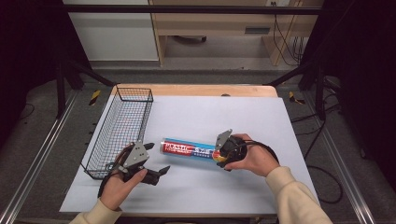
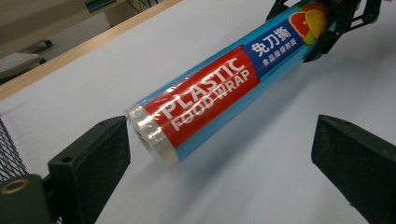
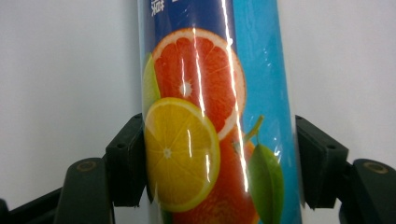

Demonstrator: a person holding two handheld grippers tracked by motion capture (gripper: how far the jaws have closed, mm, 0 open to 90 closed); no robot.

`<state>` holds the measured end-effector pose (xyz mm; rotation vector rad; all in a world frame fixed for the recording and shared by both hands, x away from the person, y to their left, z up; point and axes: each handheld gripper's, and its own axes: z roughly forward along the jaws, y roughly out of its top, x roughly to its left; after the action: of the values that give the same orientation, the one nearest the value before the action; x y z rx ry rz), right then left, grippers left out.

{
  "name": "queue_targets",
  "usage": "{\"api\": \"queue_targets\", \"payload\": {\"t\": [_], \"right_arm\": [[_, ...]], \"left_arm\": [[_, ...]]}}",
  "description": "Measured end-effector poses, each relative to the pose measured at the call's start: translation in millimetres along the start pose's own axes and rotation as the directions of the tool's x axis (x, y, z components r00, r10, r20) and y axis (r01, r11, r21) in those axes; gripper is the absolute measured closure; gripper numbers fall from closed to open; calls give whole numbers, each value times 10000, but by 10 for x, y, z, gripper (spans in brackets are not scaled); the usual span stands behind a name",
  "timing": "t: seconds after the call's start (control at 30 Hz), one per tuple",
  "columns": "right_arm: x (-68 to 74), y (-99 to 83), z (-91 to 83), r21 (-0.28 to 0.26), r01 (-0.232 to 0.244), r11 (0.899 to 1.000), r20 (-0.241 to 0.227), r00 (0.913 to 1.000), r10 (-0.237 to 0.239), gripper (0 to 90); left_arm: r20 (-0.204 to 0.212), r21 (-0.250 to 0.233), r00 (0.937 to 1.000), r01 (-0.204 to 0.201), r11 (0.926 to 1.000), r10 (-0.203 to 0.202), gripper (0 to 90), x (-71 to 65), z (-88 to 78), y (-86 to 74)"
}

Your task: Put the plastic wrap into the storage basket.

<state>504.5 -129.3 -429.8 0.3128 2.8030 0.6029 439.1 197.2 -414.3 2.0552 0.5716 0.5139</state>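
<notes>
The roll of plastic food wrap (image 1: 192, 150) lay lengthwise on the white sheet (image 1: 196, 116) covering the table (image 1: 196, 90), near the middle, with its fruit-printed end toward the person's right hand. The right gripper (image 1: 222, 153) was clamped on that end: in the right gripper view its two black jaws pressed against both sides of the roll (image 3: 210, 121), over the printed orange slices. The left gripper (image 1: 156, 161) sat just beyond the roll's other end, its jaws spread wide with nothing between them; in the left gripper view the capped end of the roll (image 2: 210, 98) lay just ahead of the gap. A wire basket (image 1: 120, 128) stood at the sheet's left edge, close beside the left gripper.
</notes>
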Motion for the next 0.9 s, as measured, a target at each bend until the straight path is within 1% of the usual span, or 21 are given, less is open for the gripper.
{"api": "queue_targets", "payload": {"t": [0.13, 0.2, 0.27, 0.33, 0.4, 0.43, 0.47, 0.53, 0.57, 0.6, 0.63, 0.7, 0.8, 0.83, 0.9], "right_arm": [[59, 0, -77, 55, 153, 9999, 83, 9998, -153, 311], [79, -7, -116, 21, 111, 9999, 46, 9999, -112, 311], [83, -13, -151, -30, 133, 9999, 85, 9999, -133, 312], [87, -18, -182, -67, 153, 9999, 135, 9998, -152, 312], [97, -23, -215, -136, 140, 9998, 184, 9997, -137, 312], [93, -24, -229, -159, 173, 9997, 103, 9998, -171, 312], [101, -22, -251, -159, 107, 9998, 89, 9999, -106, 312], [111, -7, -289, -113, 140, 9998, 122, 9998, -139, 313], [110, 4, -310, -57, 295, 9995, 173, 9994, -294, 312], [121, 21, -345, -58, 249, 9997, 191, 9995, -248, 312], [118, 28, -365, -84, 346, 9994, 194, 9992, -345, 312], [124, 48, -400, -137, 290, 9995, 236, 9993, -287, 313], [123, 84, -458, -64, 466, 9989, 321, 9984, -464, 312], [124, 97, -476, -50, 460, 9989, 336, 9984, -458, 313], [126, 124, -511, -100, 476, 9988, 371, 9982, -472, 313]], "left_arm": [[75, 134, 9990, -449, 9989, 448, 45, 42, -10, 116], [234, 235, 9980, -593, 9980, 588, 44, 78, -2, 186], [241, 350, 9967, -786, 9963, 778, 44, 91, 4, 222], [345, 528, 9948, -971, 9939, 953, 44, 106, 14, 268], [446, 651, 9919, -1213, 9905, 1186, 44, 112, 24, 307], [535, 716, 9898, -1354, 9882, 1317, 44, 117, 33, 335], [620, 758, 9889, -1393, 9873, 1348, 44, 120, 39, 352], [746, 890, 9848, -1634, 9825, 1570, 44, 128, 52, 407], [839, 929, 9812, -1814, 9790, 1738, 44, 129, 56, 450], [904, 935, 9794, -1889, 9775, 1806, 44, 128, 60, 472], [1029, 941, 9761, -2011, 9750, 1914, 44, 127, 62, 494], [1099, 1062, 9702, -2277, 9679, 2161, 44, 125, 67, 530], [1152, 1179, 9661, -2444, 9625, 2312, 44, 131, 68, 568], [1145, 1196, 9651, -2486, 9612, 2353, 44, 134, 64, 578], [1136, 1162, 9648, -2499, 9613, 2371, 44, 147, 52, 599]]}}
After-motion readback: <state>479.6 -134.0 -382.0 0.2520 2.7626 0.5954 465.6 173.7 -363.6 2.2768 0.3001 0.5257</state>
